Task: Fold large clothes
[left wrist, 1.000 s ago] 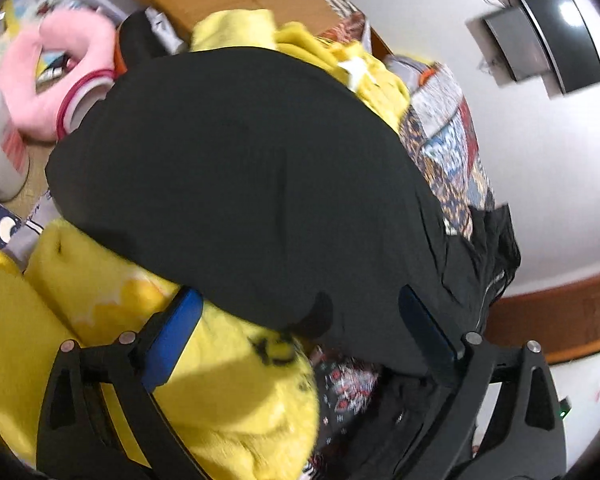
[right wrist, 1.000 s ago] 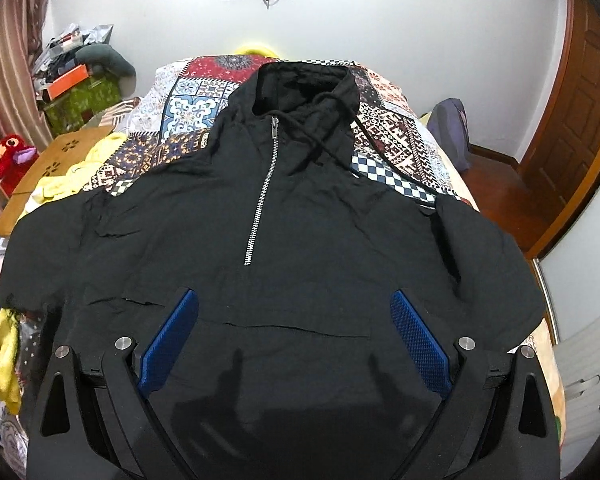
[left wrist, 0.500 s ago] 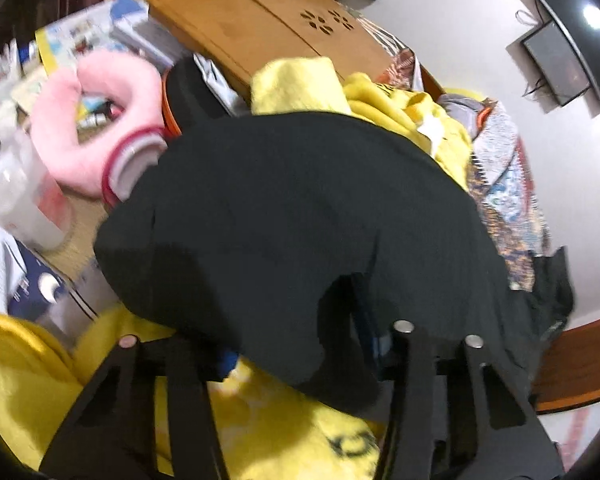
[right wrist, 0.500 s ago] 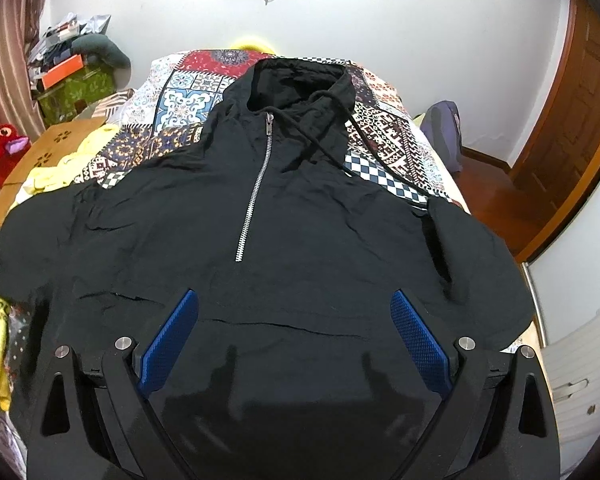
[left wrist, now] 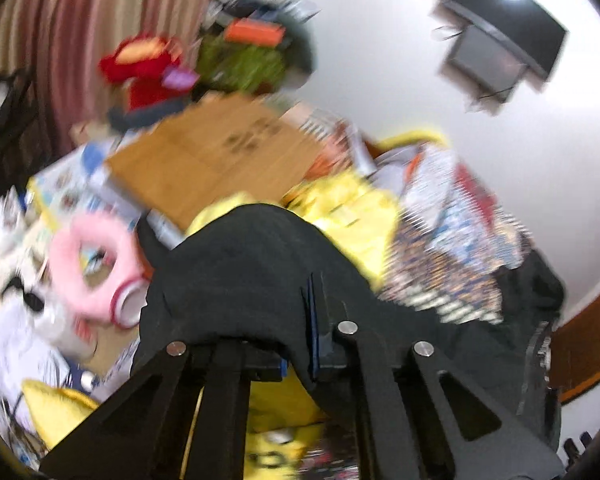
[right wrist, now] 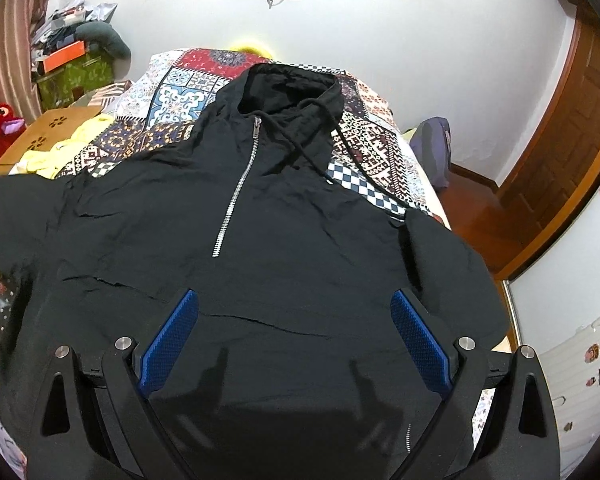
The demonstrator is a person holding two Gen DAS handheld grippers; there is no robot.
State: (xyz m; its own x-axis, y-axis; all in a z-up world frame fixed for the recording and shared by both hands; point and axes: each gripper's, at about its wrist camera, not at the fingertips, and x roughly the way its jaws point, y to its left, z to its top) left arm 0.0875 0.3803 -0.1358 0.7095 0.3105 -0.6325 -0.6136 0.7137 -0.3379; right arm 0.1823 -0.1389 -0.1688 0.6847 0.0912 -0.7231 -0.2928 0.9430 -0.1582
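Note:
A black zip hoodie (right wrist: 300,220) lies face up on the bed, hood toward the far wall. My right gripper (right wrist: 294,294) hovers open over its lower front, blue pads wide apart and nothing between them. In the blurred left wrist view my left gripper (left wrist: 314,292) is shut on the hoodie's left sleeve (left wrist: 240,272). The black cloth drapes over its fingers, pinched between the blue pads. That sleeve (right wrist: 16,216) shows raised at the left edge of the right wrist view.
A patchwork bedspread (right wrist: 180,100) covers the bed. Left of the bed are a wooden tray table (left wrist: 208,160), yellow fleece (left wrist: 352,208), a pink neck pillow (left wrist: 88,272) and a red plush toy (left wrist: 148,68). A wooden door (right wrist: 560,140) and a white suitcase (right wrist: 580,380) are on the right.
The left gripper's jaws closed on the sleeve edge, then rose with it and tilted, so more wall and curtain show. The right gripper stayed put and open.

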